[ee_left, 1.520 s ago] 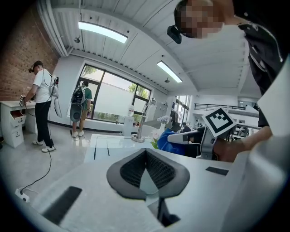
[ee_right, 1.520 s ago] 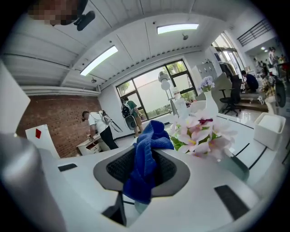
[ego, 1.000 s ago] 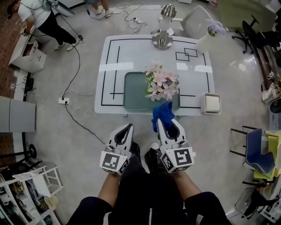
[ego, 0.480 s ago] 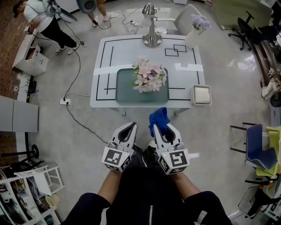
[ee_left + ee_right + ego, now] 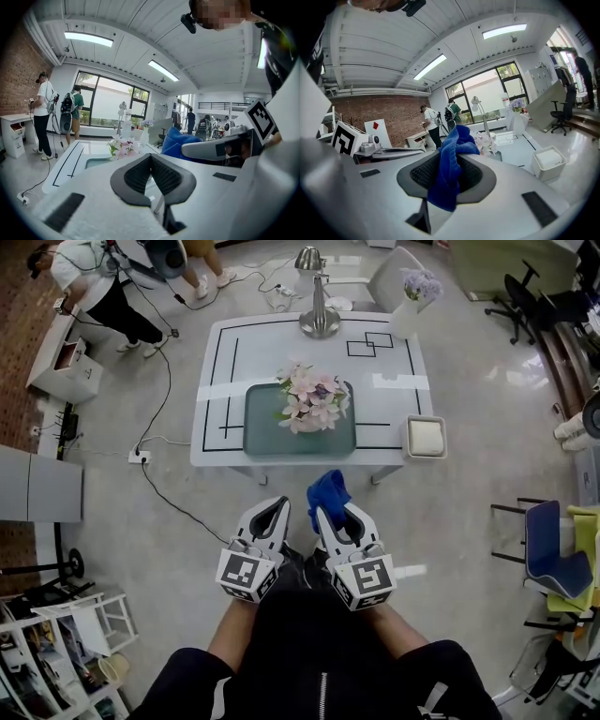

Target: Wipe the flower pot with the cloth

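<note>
The flower pot [image 5: 310, 401] with pink blossoms stands on a teal mat [image 5: 258, 432] in the middle of the white table [image 5: 216, 362]. The pot's own body is hidden under the flowers. Both grippers are held close to my body, well short of the table. My right gripper [image 5: 327, 513] is shut on the blue cloth [image 5: 326, 490], which bunches up above its jaws and hangs below them [image 5: 449, 174]. My left gripper [image 5: 276, 508] is shut with nothing in it [image 5: 151, 157]. The flowers [image 5: 121, 146] appear far beyond the left jaws.
A metal lamp [image 5: 318, 319] and a white vase of purple flowers [image 5: 411, 302] stand at the table's far side, a white box [image 5: 424, 437] at its near right corner. People stand at the far left [image 5: 108, 285]. A cable [image 5: 173, 498] crosses the floor; chairs [image 5: 549, 556] stand at the right.
In the head view the table and pot have slid left and farther off. Both grippers have drifted slightly left, the right one still holding the cloth.
</note>
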